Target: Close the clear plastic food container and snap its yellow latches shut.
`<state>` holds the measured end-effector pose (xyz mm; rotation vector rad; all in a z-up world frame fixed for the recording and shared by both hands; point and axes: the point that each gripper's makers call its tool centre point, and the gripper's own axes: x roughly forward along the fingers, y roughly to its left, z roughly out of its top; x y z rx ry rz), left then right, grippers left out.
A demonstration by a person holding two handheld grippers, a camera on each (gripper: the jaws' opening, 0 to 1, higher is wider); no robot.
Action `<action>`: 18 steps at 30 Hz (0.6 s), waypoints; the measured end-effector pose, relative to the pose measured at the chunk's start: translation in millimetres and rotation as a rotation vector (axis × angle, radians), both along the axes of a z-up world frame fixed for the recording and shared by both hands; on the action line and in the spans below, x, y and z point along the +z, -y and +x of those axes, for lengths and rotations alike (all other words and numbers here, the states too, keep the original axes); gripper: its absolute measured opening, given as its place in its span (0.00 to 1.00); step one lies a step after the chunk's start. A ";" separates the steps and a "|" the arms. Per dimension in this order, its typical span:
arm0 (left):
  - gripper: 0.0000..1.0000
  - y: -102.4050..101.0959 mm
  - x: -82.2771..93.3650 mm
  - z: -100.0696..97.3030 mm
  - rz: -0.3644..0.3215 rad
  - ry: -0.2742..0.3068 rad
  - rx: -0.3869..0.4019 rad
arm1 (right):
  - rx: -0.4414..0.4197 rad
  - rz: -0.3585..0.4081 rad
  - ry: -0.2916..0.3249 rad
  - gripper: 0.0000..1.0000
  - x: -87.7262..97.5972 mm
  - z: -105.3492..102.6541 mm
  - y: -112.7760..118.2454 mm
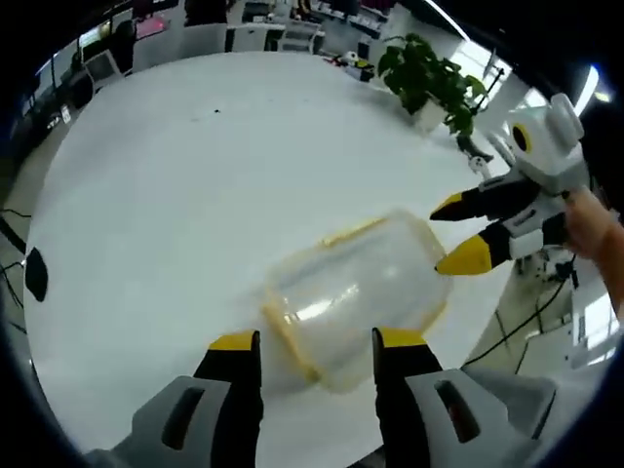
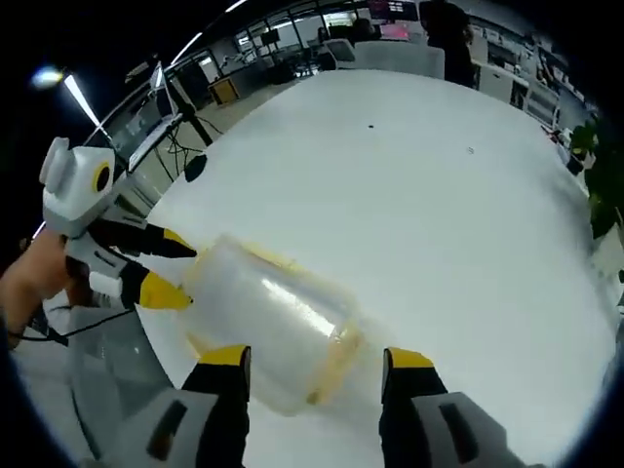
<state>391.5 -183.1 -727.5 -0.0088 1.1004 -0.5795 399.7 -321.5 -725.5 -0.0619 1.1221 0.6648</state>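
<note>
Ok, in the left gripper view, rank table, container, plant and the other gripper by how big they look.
1. Table, by far the largest.
2. Container.
3. Right gripper and plant: they look about alike, and the plant stands farther off, so I won't rank those two.

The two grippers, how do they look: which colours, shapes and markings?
Each gripper has grey jaw bodies with yellow tips. In the left gripper view, the right gripper shows tapered black jaws with yellow points and a white housing bearing a yellow ring. In the right gripper view, the left gripper looks identical.
</note>
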 end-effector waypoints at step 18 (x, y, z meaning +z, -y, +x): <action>0.40 1.7 -10.6 -6.3 -0.063 -0.066 0.109 | -0.063 0.001 -0.066 0.47 -14.9 -5.9 -1.2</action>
